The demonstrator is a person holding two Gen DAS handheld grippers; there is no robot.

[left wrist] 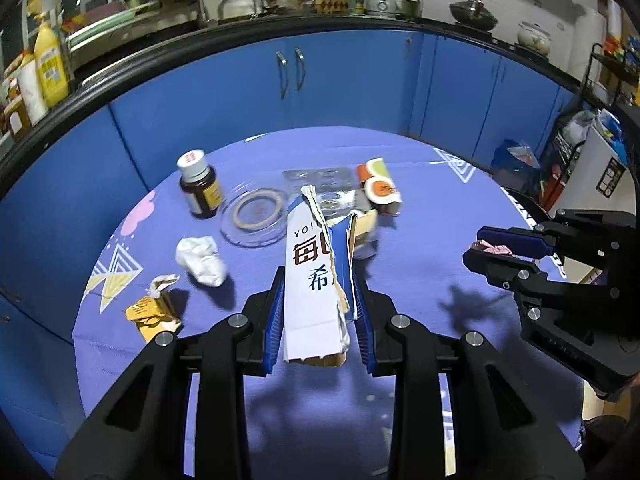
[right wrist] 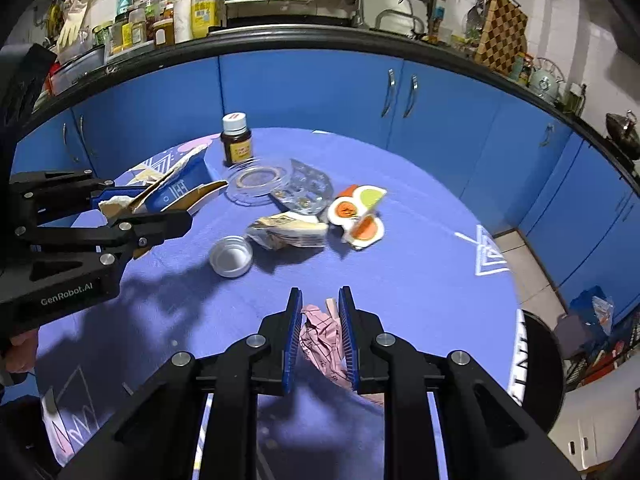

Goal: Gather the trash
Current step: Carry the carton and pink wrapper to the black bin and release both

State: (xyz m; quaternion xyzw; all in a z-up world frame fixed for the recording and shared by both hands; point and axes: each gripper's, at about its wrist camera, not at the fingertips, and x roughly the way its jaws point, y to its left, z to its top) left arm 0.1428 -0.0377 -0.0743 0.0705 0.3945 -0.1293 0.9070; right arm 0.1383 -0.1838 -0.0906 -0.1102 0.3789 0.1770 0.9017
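Closest to the left wrist camera, the left gripper [left wrist: 318, 312] is clamped on a torn white and blue carton [left wrist: 316, 280], which stands upright between its blue pads and is lifted above the table [left wrist: 420, 240]. On the right wrist view, the right gripper [right wrist: 320, 334] is closed narrow on a crumpled pink paper [right wrist: 320, 340], pressed between both pads.

On the purple tablecloth more trash is lying. A white paper ball [left wrist: 202, 261] is at the left of the carton, and a crushed yellow wrapper [left wrist: 154, 312] lies near the table edge, just beside the ball. A brown bottle [left wrist: 198, 188] with a white cap stands upright farther back. Next to it is a clear glass dish [left wrist: 256, 216]. Behind the dish lies a clear plastic blister tray [right wrist: 304, 190]. A white box with orange and green circles [right wrist: 358, 214] lies on its side, touching a flattened food pack [right wrist: 288, 232]. A small white lid [right wrist: 231, 257] rests just beside this pack, with its open side up.

Blue cupboards [right wrist: 304, 92] go around the table behind.
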